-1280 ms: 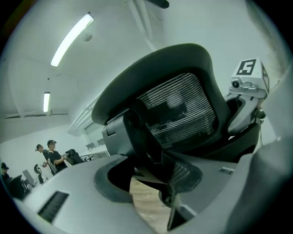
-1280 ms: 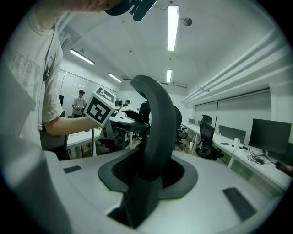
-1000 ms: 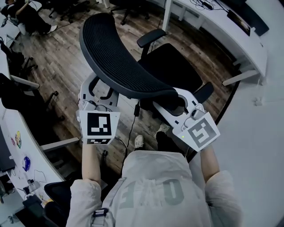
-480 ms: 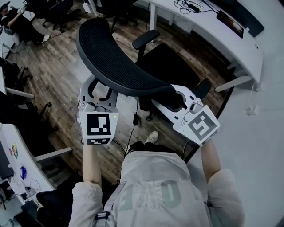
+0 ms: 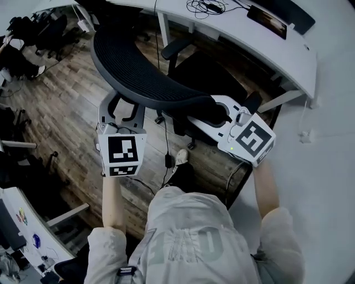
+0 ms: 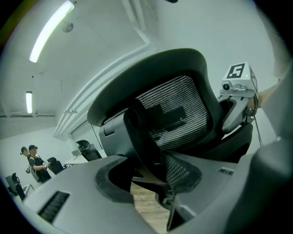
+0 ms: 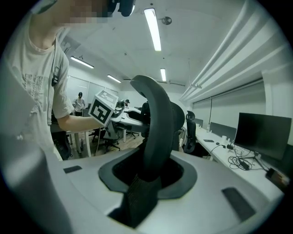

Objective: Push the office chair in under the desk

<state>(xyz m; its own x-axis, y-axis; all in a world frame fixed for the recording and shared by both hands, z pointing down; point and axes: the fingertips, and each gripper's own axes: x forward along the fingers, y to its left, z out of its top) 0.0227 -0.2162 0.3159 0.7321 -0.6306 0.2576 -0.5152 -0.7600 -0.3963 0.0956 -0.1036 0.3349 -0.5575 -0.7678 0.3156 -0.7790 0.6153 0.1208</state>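
The black mesh office chair backrest (image 5: 147, 75) curves across the head view, its seat (image 5: 213, 80) close to the white desk (image 5: 260, 47). My left gripper (image 5: 125, 106) is shut on the backrest's left frame, and the dark frame (image 6: 142, 137) fills its jaws in the left gripper view. My right gripper (image 5: 215, 110) clamps the backrest's right edge. That padded edge (image 7: 158, 123) stands upright between its jaws, which are closing a little tighter on it.
A dark screen (image 5: 269, 21) and cables (image 5: 206, 6) lie on the desk, and a desk leg (image 5: 163, 28) stands beside the chair's armrest (image 5: 178, 47). A slanted desk brace (image 5: 280, 100) is at right. Other chairs and desks line the left side. My shoe (image 5: 181, 157) is behind the chair base.
The chair has rolled toward the desk with both grippers on its backrest. The desk now sits nearer, and I have stepped forward behind the chair.
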